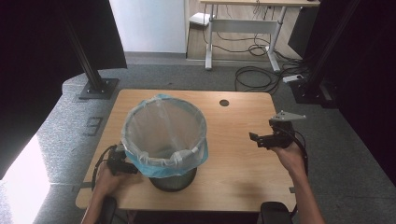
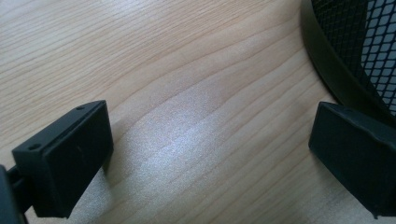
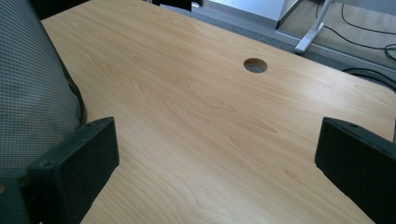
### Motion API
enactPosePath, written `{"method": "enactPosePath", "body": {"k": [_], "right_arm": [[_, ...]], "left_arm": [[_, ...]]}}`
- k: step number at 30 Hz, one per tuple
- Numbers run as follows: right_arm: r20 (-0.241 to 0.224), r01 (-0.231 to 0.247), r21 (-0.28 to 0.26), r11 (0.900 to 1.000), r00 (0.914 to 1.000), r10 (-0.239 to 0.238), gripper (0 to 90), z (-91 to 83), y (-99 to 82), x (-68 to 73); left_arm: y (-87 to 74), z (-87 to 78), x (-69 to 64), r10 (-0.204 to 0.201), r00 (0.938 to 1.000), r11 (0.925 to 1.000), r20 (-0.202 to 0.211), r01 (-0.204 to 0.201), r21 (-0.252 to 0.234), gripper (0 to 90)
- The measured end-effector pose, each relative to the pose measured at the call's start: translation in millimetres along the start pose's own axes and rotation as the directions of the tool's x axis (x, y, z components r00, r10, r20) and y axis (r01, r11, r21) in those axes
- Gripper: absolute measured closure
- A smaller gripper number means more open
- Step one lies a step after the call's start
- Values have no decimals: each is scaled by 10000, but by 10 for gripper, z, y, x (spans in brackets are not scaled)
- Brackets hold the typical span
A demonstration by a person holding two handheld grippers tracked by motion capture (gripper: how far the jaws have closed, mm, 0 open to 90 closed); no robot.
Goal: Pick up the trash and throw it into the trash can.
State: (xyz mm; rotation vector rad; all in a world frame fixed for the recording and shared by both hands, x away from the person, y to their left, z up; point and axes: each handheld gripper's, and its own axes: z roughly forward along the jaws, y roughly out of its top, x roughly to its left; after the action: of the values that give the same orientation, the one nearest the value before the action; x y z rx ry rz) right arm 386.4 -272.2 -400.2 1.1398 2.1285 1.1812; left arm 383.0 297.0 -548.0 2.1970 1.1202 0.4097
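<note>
Looking along my left gripper (image 2: 210, 158), I see both jaws spread wide with nothing between them but bare table (image 2: 154, 70). The bin (image 2: 355, 51) sits just off the far side of the right-hand jaw, its black base rim and mesh wall close beside that jaw, though I can't tell whether they touch. My right gripper (image 1: 267, 139) also stands wide open and empty, held above the table and well apart from the bin, whose mesh side lies beyond its left-hand jaw. The bin stands upright, with a clear bag (image 1: 164, 122) folded over its rim. My left gripper is nearer, so I judge it reaches first.
</note>
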Motion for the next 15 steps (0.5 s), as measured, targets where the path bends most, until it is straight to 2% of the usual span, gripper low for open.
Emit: {"method": "enactPosePath", "body": {"k": [6, 15], "right_arm": [[-10, -286, 104, 9995, 9996, 286, 0, 136, -269, -3], [87, -424, 342, 9985, 9991, 421, 0, 345, -567, 44]], "left_arm": [[0, 0, 0, -1, 10000, 10000, 1, 1, -2, 0], [0, 0, 0, -4, 10000, 10000, 0, 4, -2, 0]]}}
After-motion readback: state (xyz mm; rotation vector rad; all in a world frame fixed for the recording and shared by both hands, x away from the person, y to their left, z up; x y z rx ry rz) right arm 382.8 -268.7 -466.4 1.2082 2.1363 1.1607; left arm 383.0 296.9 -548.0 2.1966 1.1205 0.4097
